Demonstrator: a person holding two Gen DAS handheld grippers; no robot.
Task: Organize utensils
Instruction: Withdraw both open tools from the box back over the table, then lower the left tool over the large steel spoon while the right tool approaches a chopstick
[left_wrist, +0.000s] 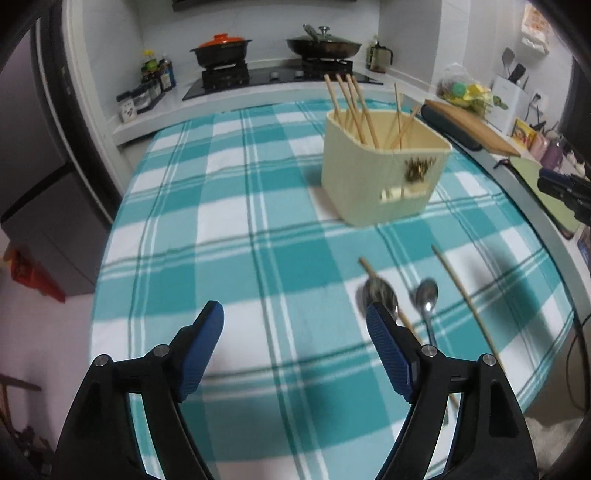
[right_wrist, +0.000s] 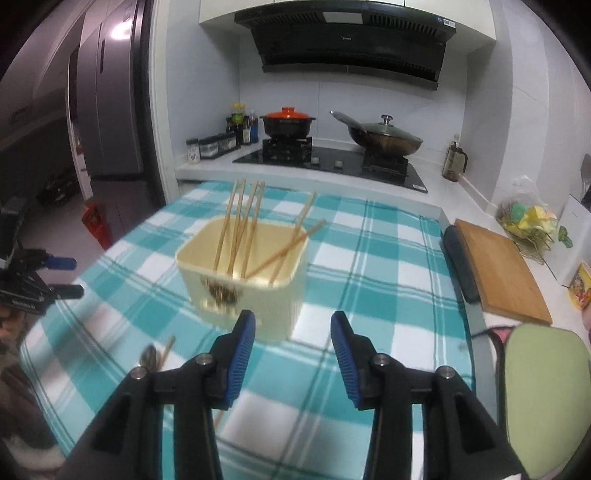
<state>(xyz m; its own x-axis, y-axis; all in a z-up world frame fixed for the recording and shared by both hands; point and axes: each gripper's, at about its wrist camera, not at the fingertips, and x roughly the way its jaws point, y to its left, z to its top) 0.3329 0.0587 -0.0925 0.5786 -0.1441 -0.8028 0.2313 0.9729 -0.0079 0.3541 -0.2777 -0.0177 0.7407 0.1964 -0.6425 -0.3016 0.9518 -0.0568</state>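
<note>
Left wrist view: the left gripper (left_wrist: 295, 332) hangs over a teal-and-white checked tablecloth (left_wrist: 229, 206) with its jaws spread wide and nothing between them. Only this view shows the loose utensils clearly: two metal spoons, the larger spoon (left_wrist: 378, 293) partly behind the gripper's right-hand fingertip (left_wrist: 384, 332) and the smaller spoon (left_wrist: 426, 295) just beside it, and two loose chopsticks, one chopstick (left_wrist: 367, 267) running under the larger spoon and a longer chopstick (left_wrist: 461, 291) lying apart, nearer the table edge. The cream utensil holder (left_wrist: 380, 184) stands upright beyond them, with about six chopsticks (left_wrist: 351, 107) leaning inside it. At the picture's right edge the right gripper (left_wrist: 565, 192) enters as a dark shape.

Right wrist view: the right gripper (right_wrist: 291, 332) is moderately open, its blue pads (right_wrist: 242, 354) apart and empty, pointing at the utensil holder (right_wrist: 255, 302), which here is blurred. Only this view shows the range hood (right_wrist: 347, 40) and the refrigerator (right_wrist: 107, 103); of the loose utensils it shows only one spoon bowl (right_wrist: 147, 356) and one chopstick end (right_wrist: 168, 349), beside the left-hand finger. The left gripper (right_wrist: 55, 277) appears at the picture's left edge.

Both views show one orange-lidded pot (right_wrist: 288, 123), one lidded wok (right_wrist: 384, 138) and one wooden cutting board (right_wrist: 498, 266).
</note>
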